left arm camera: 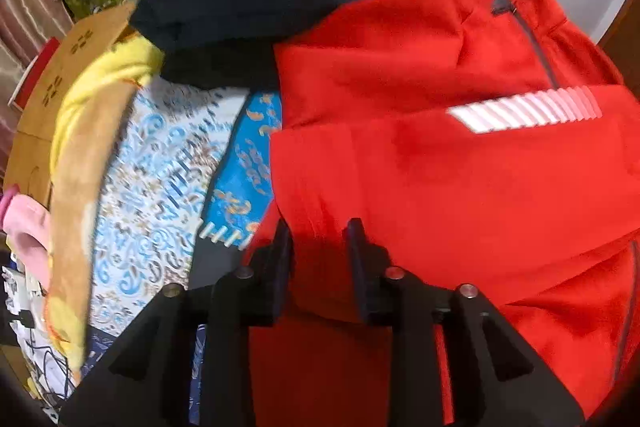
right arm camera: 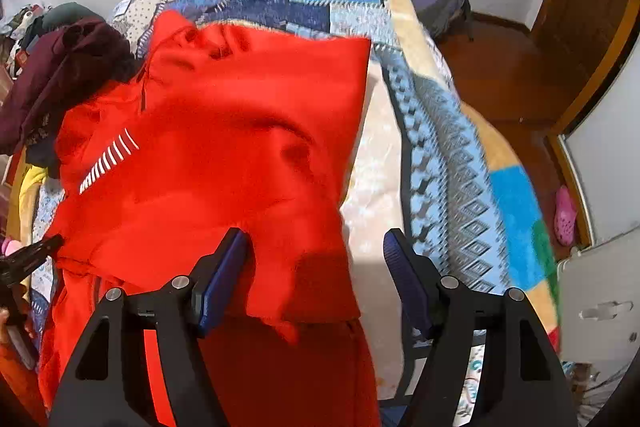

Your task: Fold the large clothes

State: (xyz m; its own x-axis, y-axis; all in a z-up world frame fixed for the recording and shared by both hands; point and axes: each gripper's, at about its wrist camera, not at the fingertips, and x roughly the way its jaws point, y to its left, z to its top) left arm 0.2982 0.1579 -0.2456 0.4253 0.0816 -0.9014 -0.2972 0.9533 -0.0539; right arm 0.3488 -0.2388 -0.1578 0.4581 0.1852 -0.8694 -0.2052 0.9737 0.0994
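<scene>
Jacket (right arm camera: 224, 155) lies on the bed (right arm camera: 460, 147); my left fingers (left arm camera: 320, 247) and right fingers (right arm camera: 316, 259) stand released over its hem.

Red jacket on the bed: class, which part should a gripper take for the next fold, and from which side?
Probably the near hem corner of the red jacket, approached from the near bed edge. There the cloth hangs loose over the patterned quilt, so a pad can slip under it. The right gripper already straddles that edge with jaws apart.
</scene>
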